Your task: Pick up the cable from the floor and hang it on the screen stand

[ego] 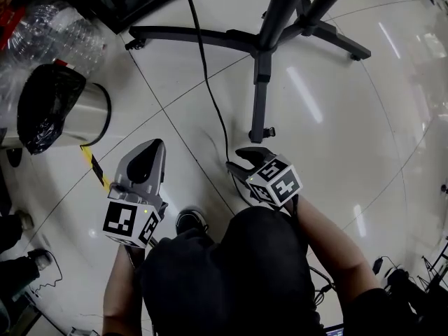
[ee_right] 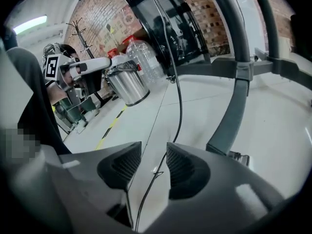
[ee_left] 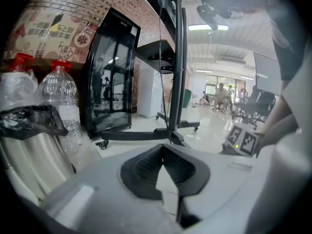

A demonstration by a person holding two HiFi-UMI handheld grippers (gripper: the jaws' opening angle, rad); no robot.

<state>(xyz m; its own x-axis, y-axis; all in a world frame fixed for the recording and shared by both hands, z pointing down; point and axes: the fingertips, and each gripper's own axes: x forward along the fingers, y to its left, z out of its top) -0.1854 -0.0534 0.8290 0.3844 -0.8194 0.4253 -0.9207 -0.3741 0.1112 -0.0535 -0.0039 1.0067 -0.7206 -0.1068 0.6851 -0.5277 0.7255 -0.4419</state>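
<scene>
Cable [ee_right: 181, 103] on floor [ee_right: 278, 130], framed between right gripper's [ee_right: 153, 147] wide-spread jaws, ungripped; left gripper [ee_left: 162, 146] closed, empty.

You have bare floor [ego: 336, 159] to the right of the screen stand's middle leg [ego: 260, 93]. On your left, the steel bin [ego: 84, 117] and the plastic bottles [ego: 49, 26] close the way.

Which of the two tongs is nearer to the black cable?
The right tongs: the black cable runs just ahead of their open jaws. The left tongs are nearer the steel bin.
</scene>
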